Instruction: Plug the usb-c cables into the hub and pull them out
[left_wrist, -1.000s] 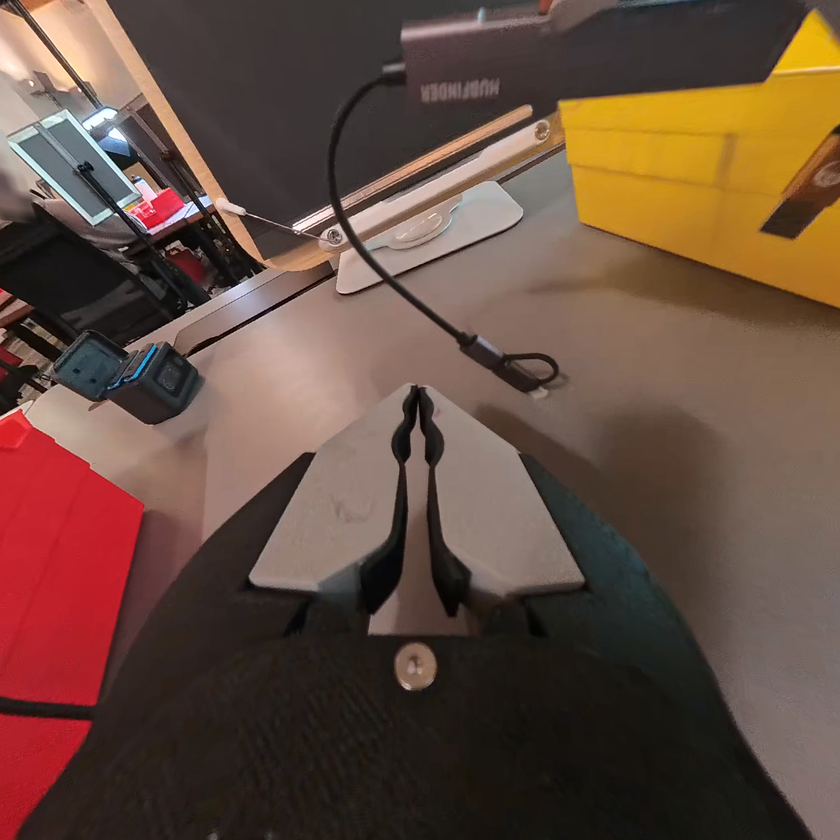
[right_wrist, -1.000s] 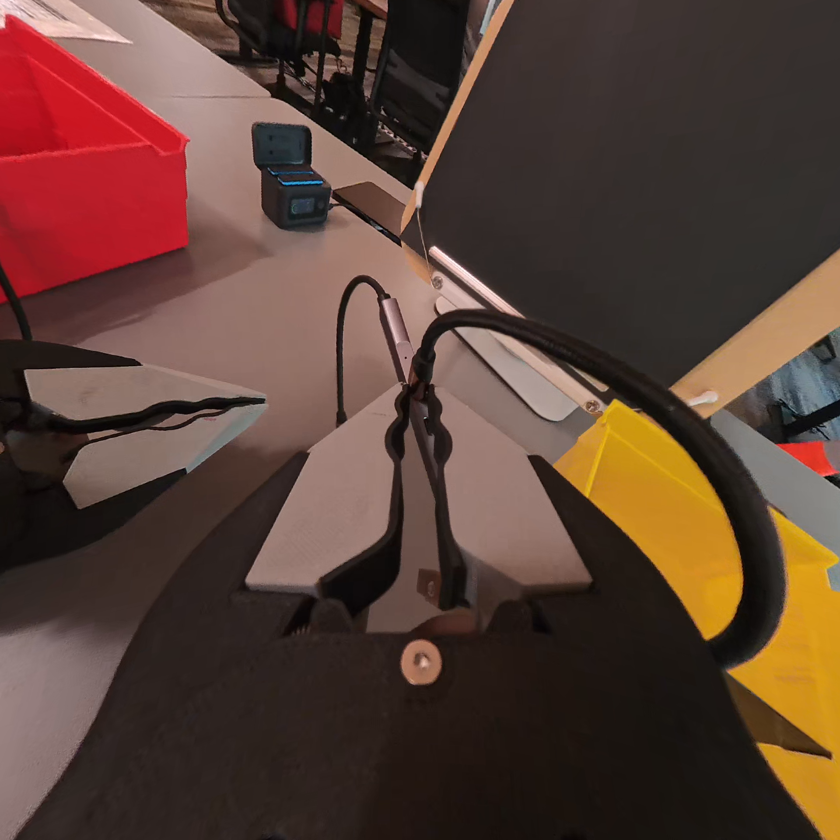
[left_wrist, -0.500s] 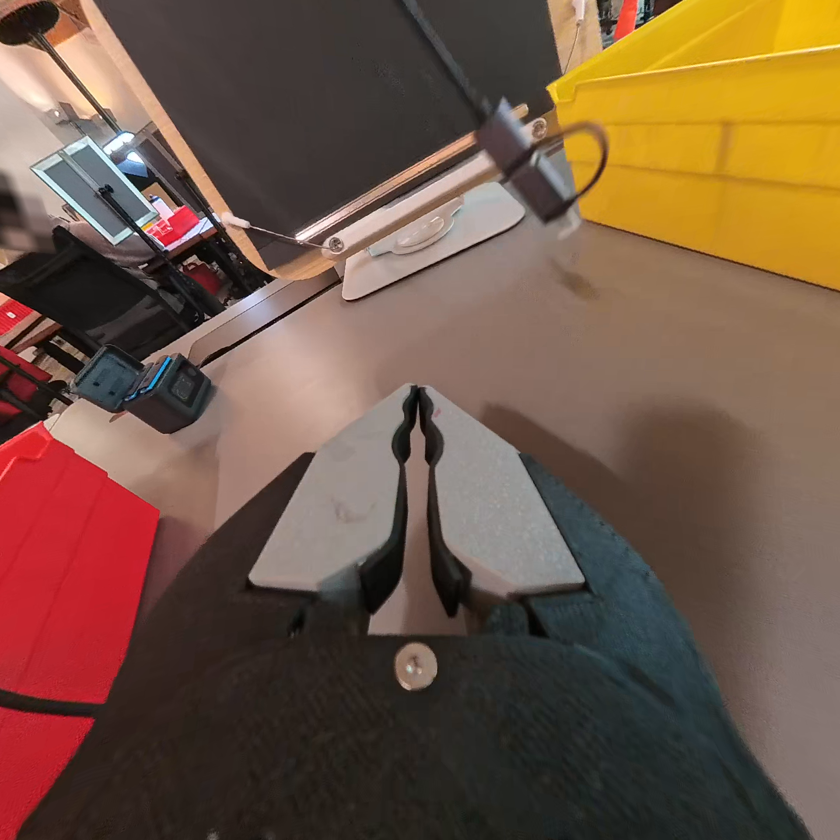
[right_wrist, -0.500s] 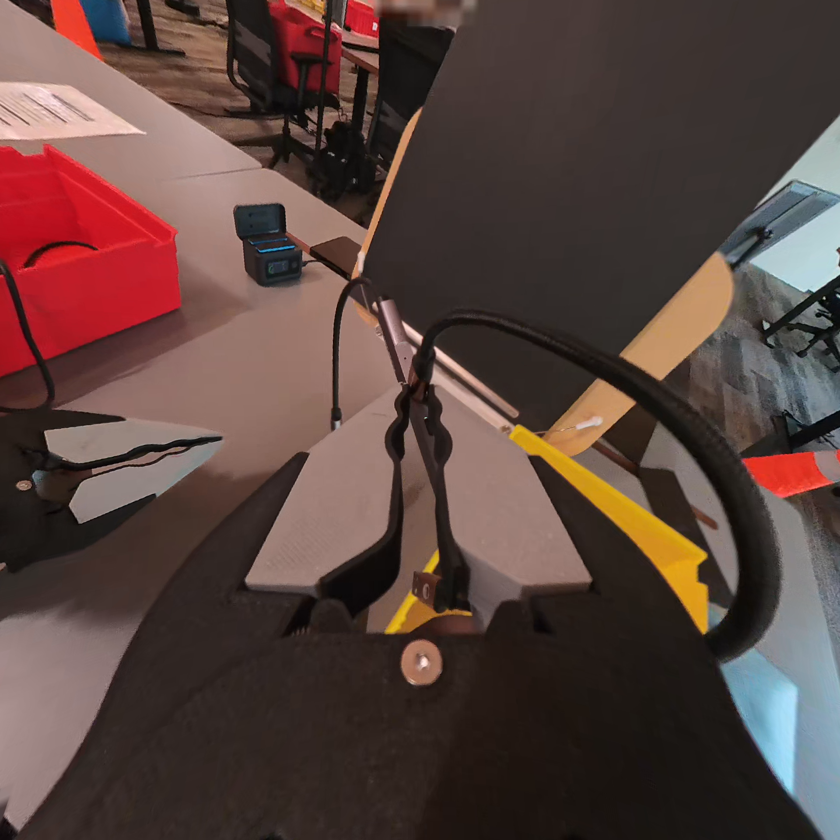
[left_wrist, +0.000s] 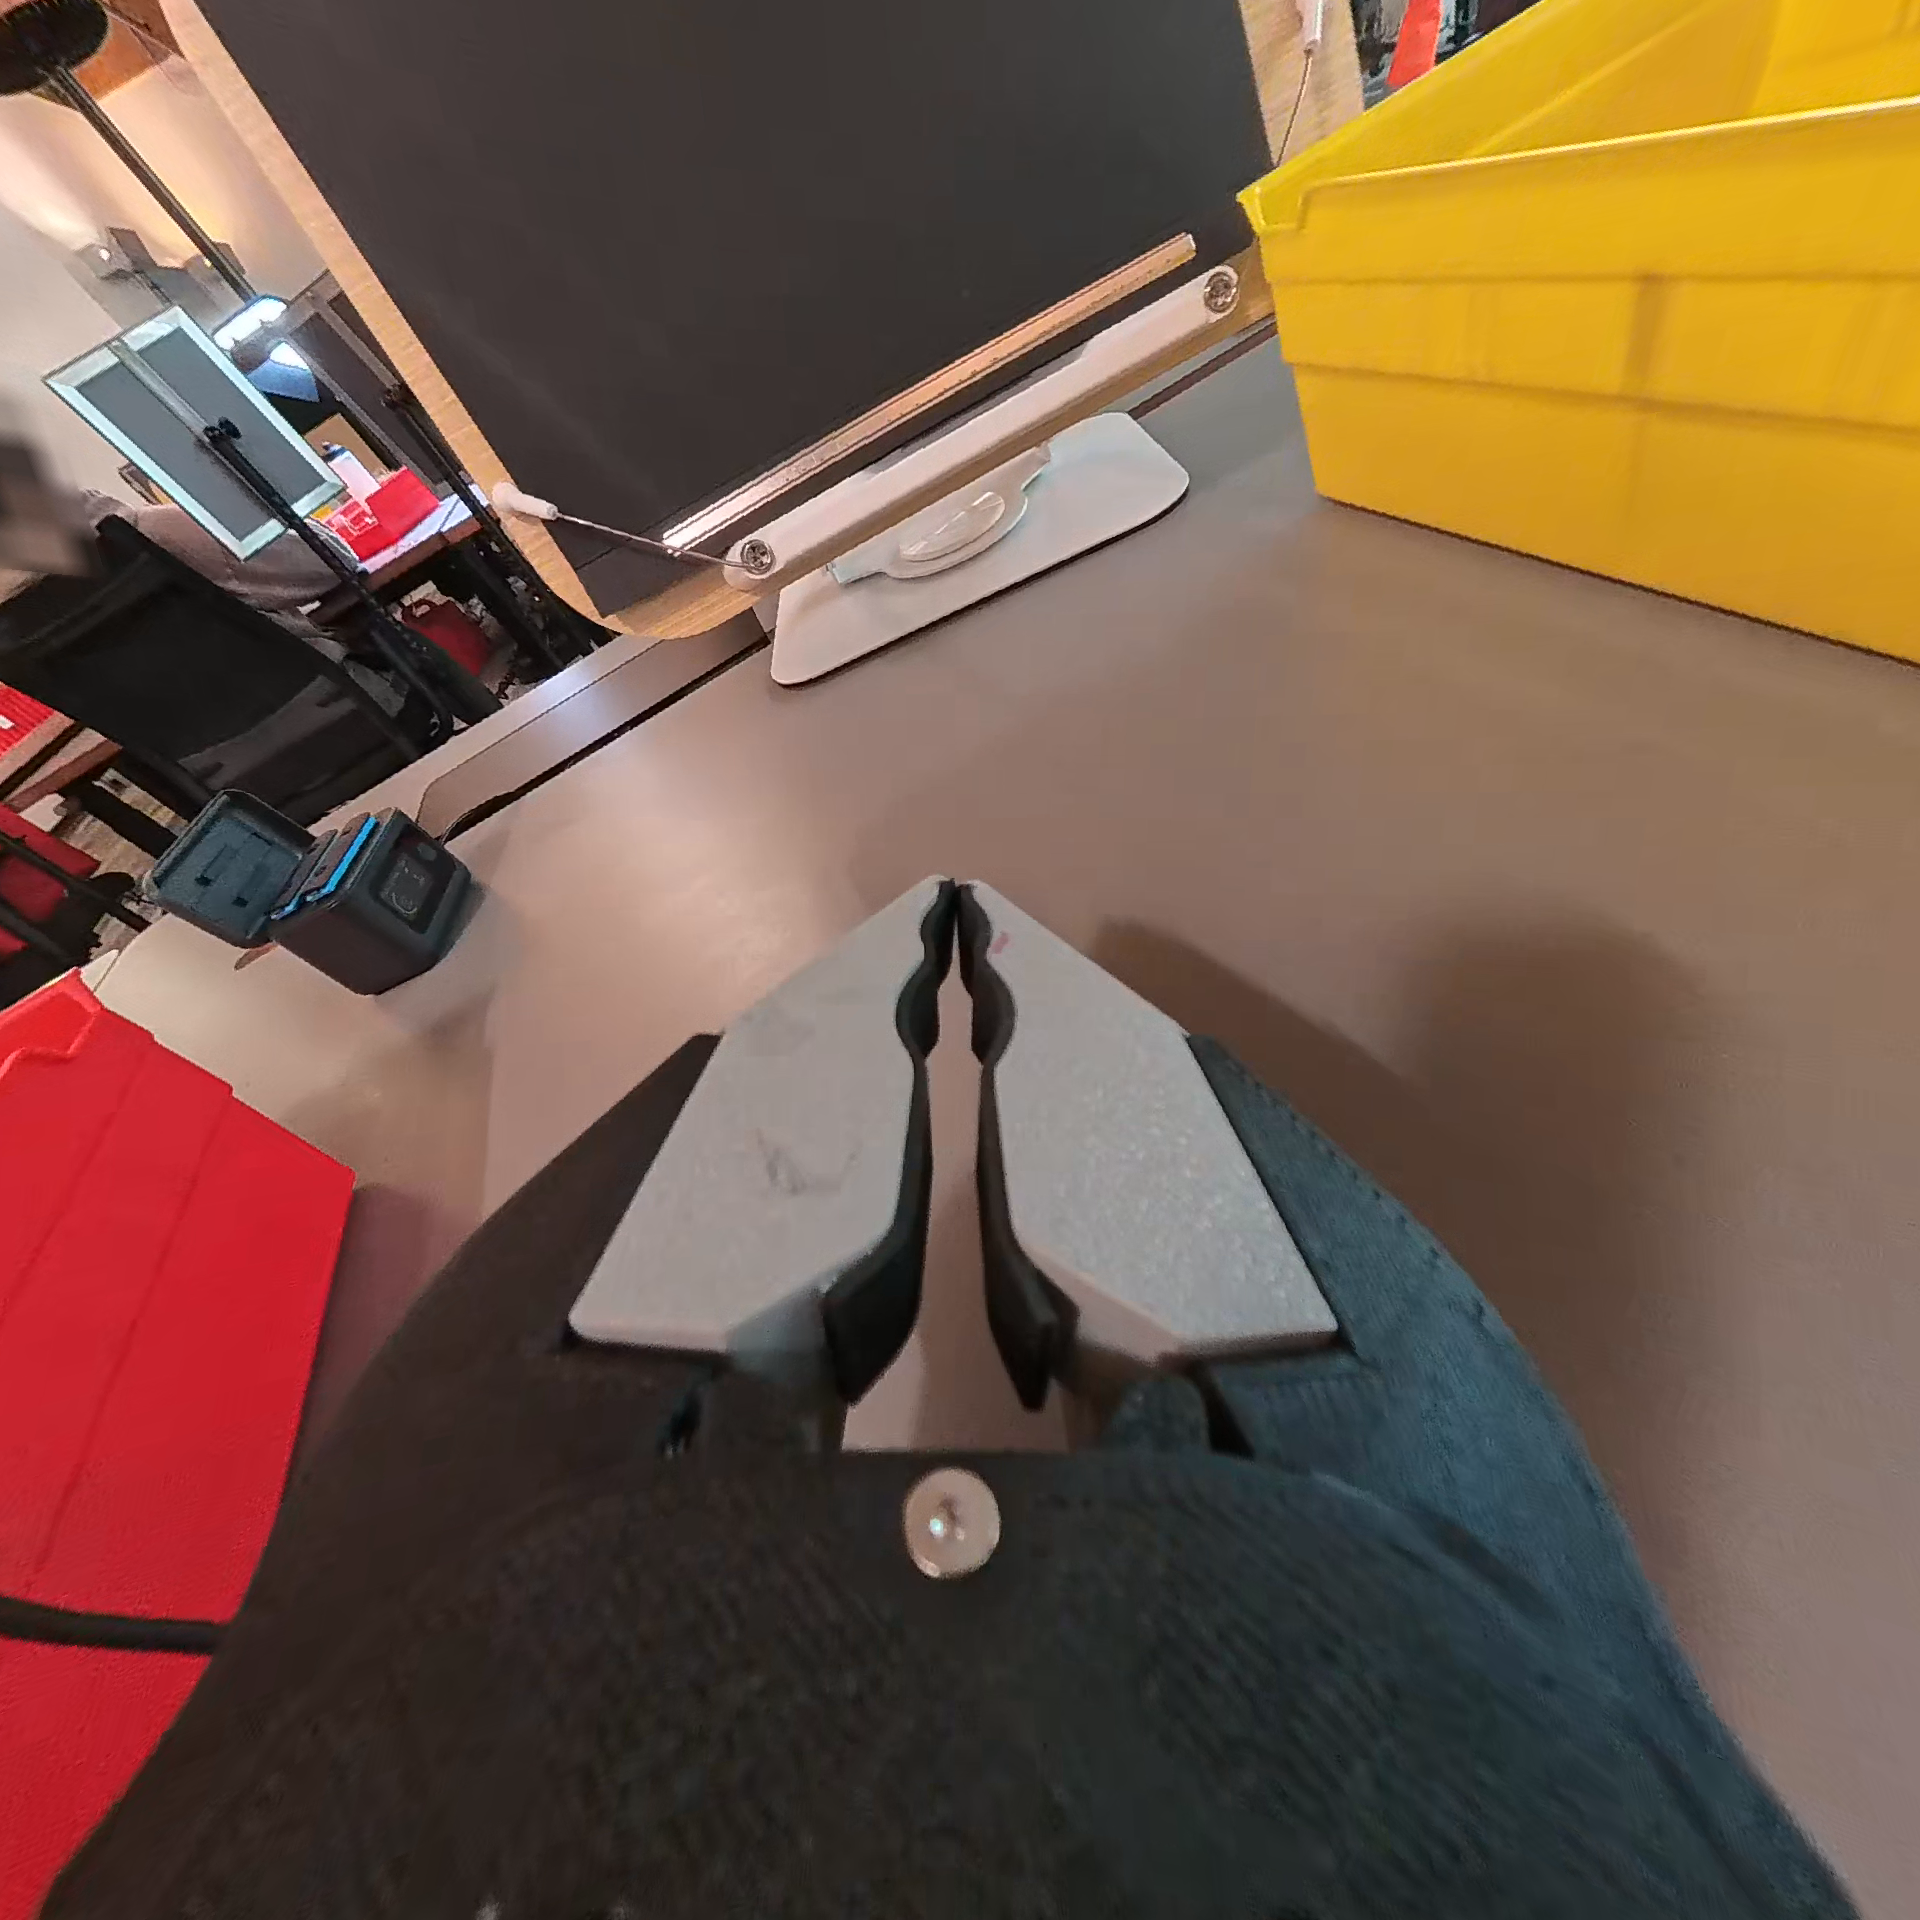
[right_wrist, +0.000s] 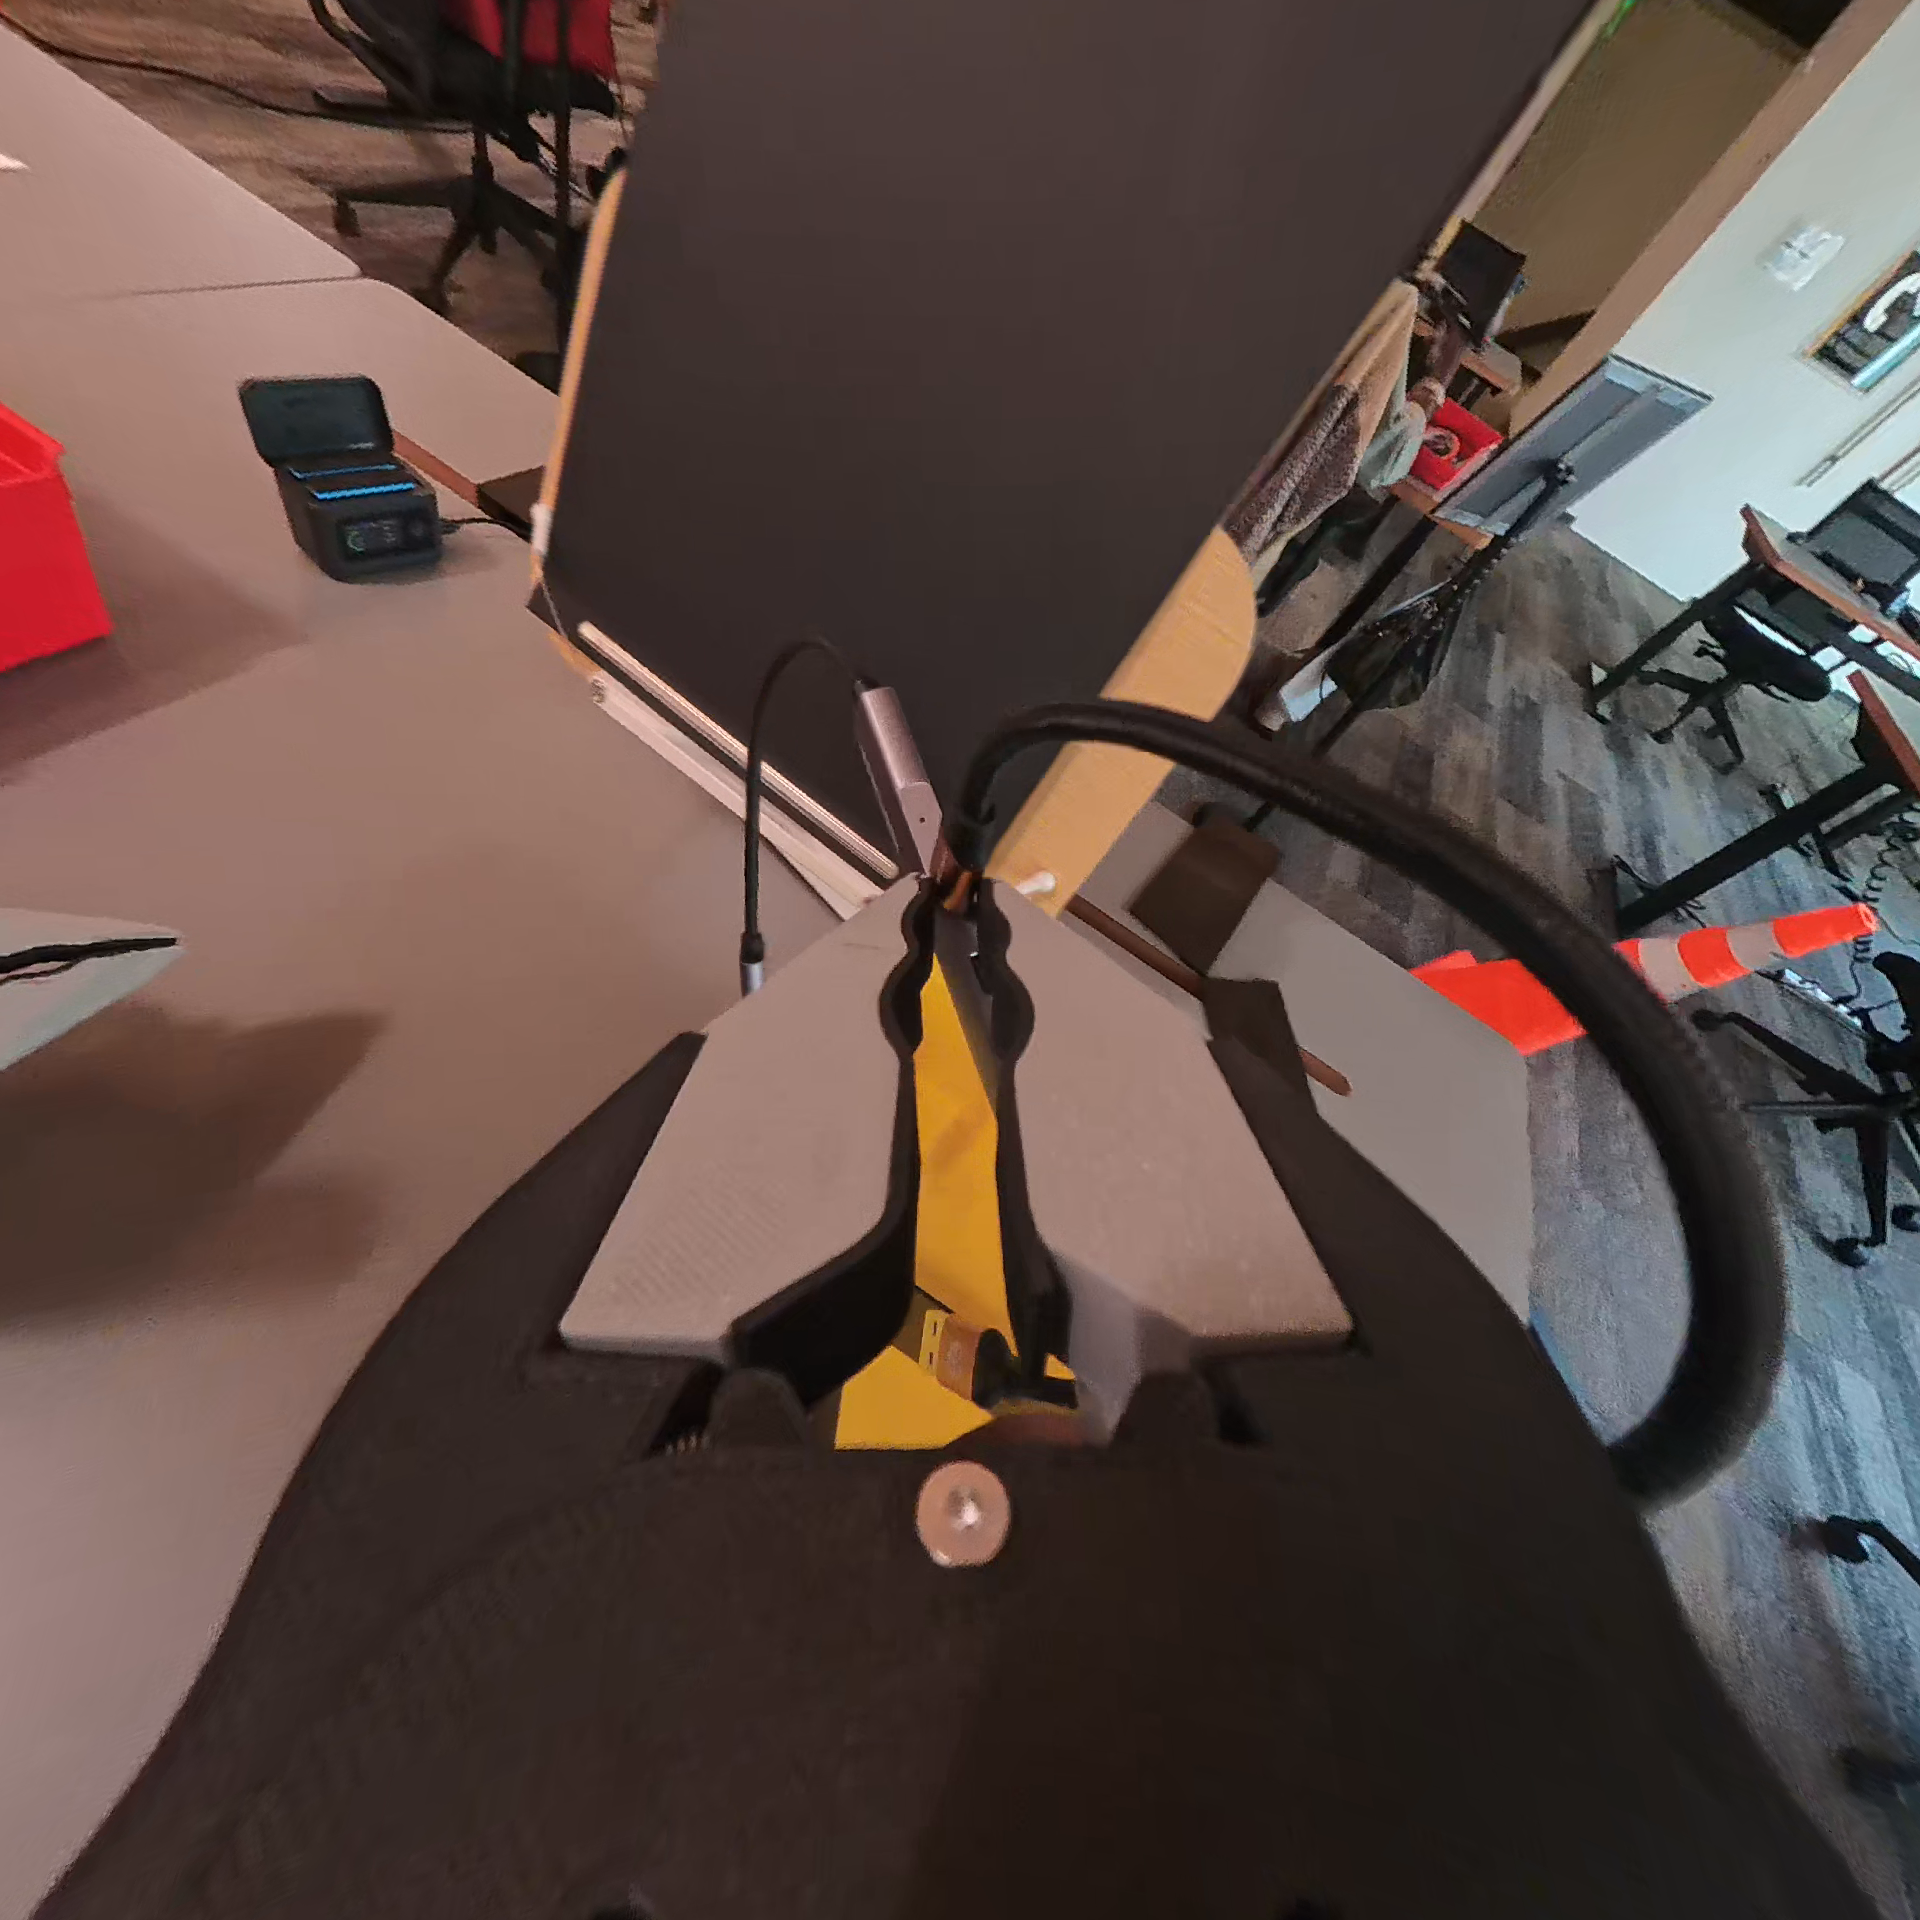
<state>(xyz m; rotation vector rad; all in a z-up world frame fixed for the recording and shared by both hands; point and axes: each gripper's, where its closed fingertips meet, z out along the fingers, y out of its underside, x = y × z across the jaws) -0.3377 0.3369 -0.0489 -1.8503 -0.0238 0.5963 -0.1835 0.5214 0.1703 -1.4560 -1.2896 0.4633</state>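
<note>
My right gripper is shut on the slim grey hub, which it holds edge-on in the air between its pads. A thick black braided cable is plugged into the hub by the fingertips and loops off to the right. The hub's own thin black lead hangs down on the left and ends in a grey plug. My left gripper is shut with nothing between its pads, low over the grey table. Its tip also shows at the left edge of the right wrist view.
A yellow bin stands at the right and shows under my right gripper's jaws. A black board on a white stand is straight ahead. A red bin and a dark open case are at the left. Tip to tip, the grippers are about 35 cm apart. Measured from the fingertips, the dark open case is 30 cm or so from the left gripper and 55 cm from the right.
My right gripper has risen and swung right over the yellow bin with the hub and cable still in it. The hub and its dangling lead have left the left wrist view. The left gripper stayed shut.
</note>
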